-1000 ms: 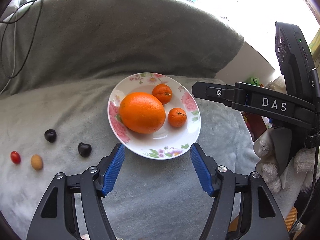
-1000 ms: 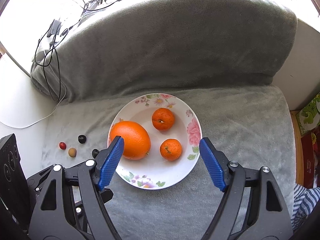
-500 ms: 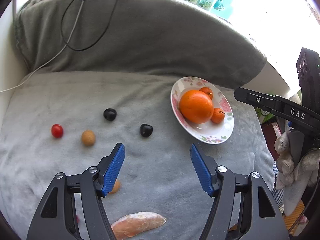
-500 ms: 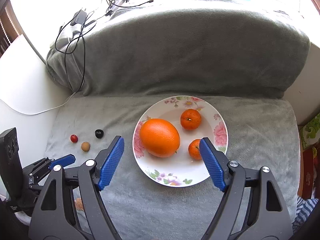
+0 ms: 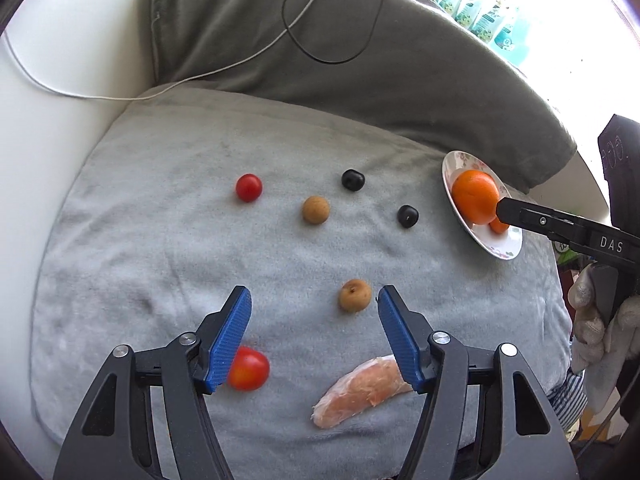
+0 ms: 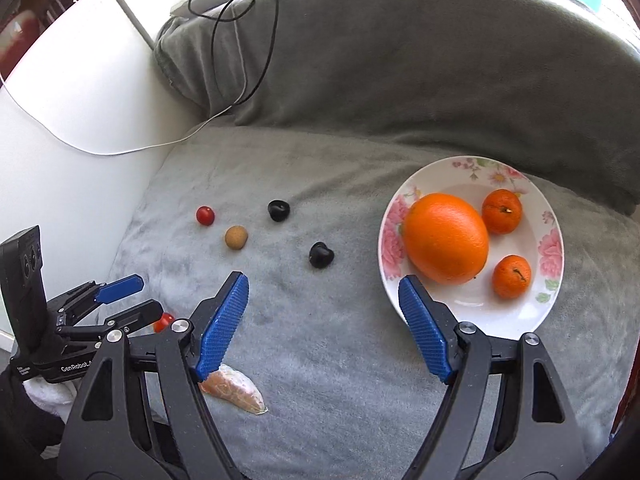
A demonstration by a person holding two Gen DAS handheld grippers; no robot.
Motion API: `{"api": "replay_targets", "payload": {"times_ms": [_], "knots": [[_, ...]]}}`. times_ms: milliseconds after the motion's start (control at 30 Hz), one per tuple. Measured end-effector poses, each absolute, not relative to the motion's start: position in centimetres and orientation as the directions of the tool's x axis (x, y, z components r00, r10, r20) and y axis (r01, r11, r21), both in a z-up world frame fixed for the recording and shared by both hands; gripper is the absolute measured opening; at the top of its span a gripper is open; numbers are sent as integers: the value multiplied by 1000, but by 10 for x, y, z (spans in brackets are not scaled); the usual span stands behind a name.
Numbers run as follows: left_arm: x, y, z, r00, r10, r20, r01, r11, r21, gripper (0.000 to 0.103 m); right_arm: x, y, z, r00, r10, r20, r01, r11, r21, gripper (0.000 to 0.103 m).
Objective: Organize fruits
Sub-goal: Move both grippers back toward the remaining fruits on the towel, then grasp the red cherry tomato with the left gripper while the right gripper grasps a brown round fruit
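Fruits lie scattered on the grey blanket [image 5: 160,240]; the plate [image 6: 548,280] now sits farther right. Left gripper [image 5: 312,336] has swung over a brown longan [image 5: 354,295], jaws wide and empty. Right gripper [image 6: 320,328] also gapes empty.

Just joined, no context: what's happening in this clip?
A person with two handheld grippers is sorting fruit on a grey blanket. The plate already holds an orange and two tangerines. Both the left gripper and the right gripper are open and empty. The left gripper hovers near a longan; small fruits lie loose.
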State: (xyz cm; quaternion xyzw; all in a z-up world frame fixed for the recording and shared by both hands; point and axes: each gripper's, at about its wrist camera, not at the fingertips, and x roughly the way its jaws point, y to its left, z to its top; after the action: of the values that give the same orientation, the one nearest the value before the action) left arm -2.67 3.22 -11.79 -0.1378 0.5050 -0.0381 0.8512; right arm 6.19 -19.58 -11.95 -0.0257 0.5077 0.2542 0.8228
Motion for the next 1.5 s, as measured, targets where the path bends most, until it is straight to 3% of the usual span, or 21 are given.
{"api": "replay_targets", "payload": {"times_ms": [100,400,1500], "knots": [[-39,44,-123,482,-198,-854,-107,954,-281,58,59,-178,-129,309,407,-859,-484,845,226,80],[-59,61,-147,440,-210,-873,-173,934,-312,43,53,-141,-161,190,407,-894,-552,797,246,63],[-55,63,-179,397,-239,-886,-198,921,-337,35,46,-71,-213,64,300,-952,-674,716,180,36]]}}
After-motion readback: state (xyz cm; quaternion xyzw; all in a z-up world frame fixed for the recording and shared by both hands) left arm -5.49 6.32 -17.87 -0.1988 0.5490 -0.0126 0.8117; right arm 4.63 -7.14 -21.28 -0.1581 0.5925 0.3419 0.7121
